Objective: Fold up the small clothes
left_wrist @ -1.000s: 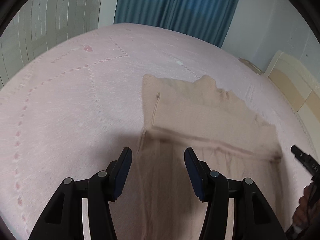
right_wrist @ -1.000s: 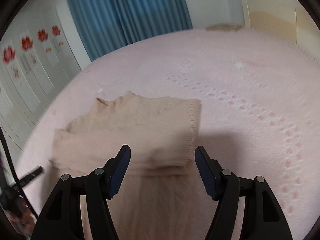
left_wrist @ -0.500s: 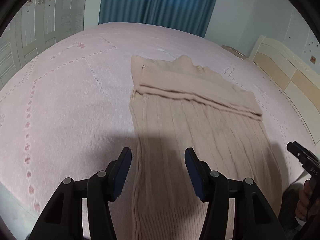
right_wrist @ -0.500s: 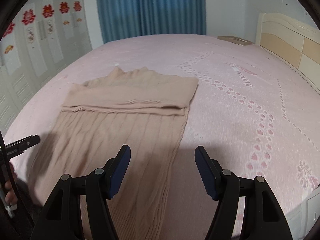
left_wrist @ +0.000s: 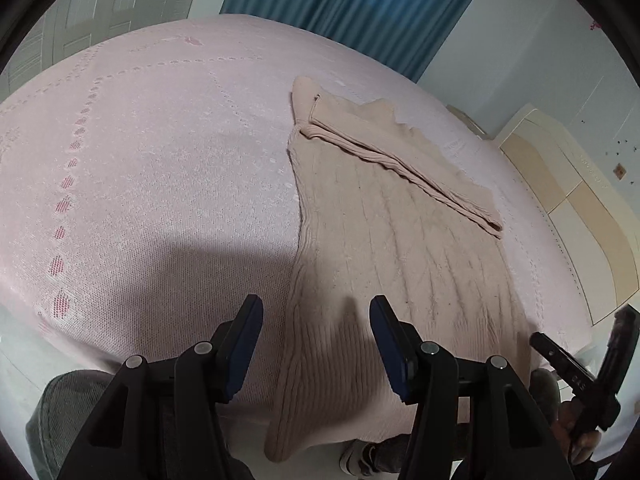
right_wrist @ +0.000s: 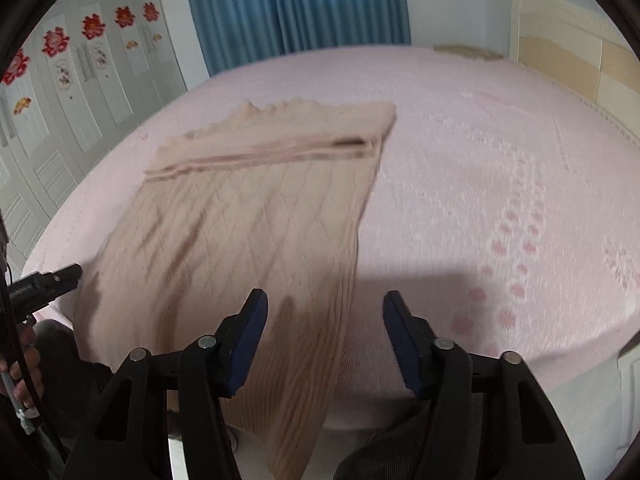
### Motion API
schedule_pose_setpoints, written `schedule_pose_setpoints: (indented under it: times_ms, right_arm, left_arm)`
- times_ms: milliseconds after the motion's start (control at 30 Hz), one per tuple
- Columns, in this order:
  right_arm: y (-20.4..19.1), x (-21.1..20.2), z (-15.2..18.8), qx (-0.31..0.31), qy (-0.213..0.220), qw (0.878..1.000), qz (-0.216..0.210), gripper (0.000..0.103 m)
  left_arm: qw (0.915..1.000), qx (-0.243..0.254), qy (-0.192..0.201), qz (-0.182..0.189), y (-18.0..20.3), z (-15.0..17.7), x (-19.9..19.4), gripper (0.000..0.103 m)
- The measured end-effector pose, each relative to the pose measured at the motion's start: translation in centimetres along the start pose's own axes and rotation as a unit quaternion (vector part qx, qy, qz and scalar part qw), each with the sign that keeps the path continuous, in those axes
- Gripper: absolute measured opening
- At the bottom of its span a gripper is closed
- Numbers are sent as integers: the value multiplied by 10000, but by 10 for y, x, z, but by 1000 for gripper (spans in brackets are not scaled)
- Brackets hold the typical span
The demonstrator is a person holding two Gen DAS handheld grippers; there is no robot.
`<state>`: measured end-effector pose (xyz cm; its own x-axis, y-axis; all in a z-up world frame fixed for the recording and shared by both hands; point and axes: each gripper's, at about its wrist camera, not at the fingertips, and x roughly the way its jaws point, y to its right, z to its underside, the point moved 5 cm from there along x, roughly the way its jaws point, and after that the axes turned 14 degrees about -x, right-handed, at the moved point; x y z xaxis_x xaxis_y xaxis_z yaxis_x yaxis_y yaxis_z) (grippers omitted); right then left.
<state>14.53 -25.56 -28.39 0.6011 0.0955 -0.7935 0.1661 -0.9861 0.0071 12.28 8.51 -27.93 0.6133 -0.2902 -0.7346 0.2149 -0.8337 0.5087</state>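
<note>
A beige cable-knit sweater (left_wrist: 404, 232) (right_wrist: 248, 224) lies flat on the pink bedspread (left_wrist: 160, 184). Its sleeves are folded across the top into a band (right_wrist: 280, 148), and its ribbed hem (left_wrist: 320, 400) hangs over the bed's near edge. My left gripper (left_wrist: 316, 308) hovers open above the sweater's lower left edge, holding nothing. Above the lower right edge, my right gripper (right_wrist: 325, 300) has its jaws closing; the knit lies below the gap and the pads do not press it. The right gripper (left_wrist: 582, 332) also shows at the far right of the left wrist view.
A blue curtain (right_wrist: 296, 4) hangs behind the bed. White wardrobe doors with red decorations (right_wrist: 56, 40) stand to the left, and a cream headboard (right_wrist: 580, 56) to the right. The person's grey trouser leg (left_wrist: 68, 404) and a shoe (left_wrist: 356, 456) are below the bed edge.
Both grippers drew back from over the folded top to the bed's near edge, so the sweater's whole body and hanging hem came into view. The right jaws narrowed slightly.
</note>
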Motion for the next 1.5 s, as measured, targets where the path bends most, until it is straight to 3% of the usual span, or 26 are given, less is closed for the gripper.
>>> schedule_pose_setpoints:
  times_ms: [100,233,333,433,567,1000,1267,1500]
  right_arm:
    - [-2,4,1,28,-34,10000,30,46]
    - [-8,19,5,-74,-339,9992,214,23]
    - [-12,20,3,-217,-292,9987,343,23]
    - [-10,22,3,-189,-322,9989,268,26]
    - [-3,26,2,49,-327,9995,20,27]
    - [-6,27,-1,-41,-318,9995,-10,31]
    - [-14,30,-2,-230,-310,9992,-88,48]
    - [-14,31,-3,-242,-287,9992,-98,50]
  left_arm:
    - [10000,65,-41,-50,1,2,4,53]
    - [9997,135,-29,-182,4,2,11,51]
    - [9989,258,37,-385,7,2,17,48]
    - [9981,349,92,-505,11,1,21,42]
    - [9991,269,-41,-326,11,-1,26,25]
    - [9987,-176,-445,183,-4,15,10,25]
    - [9960,-388,-678,444,0,5,26,25]
    - [9954,-280,-742,534,20,-20,55,26]
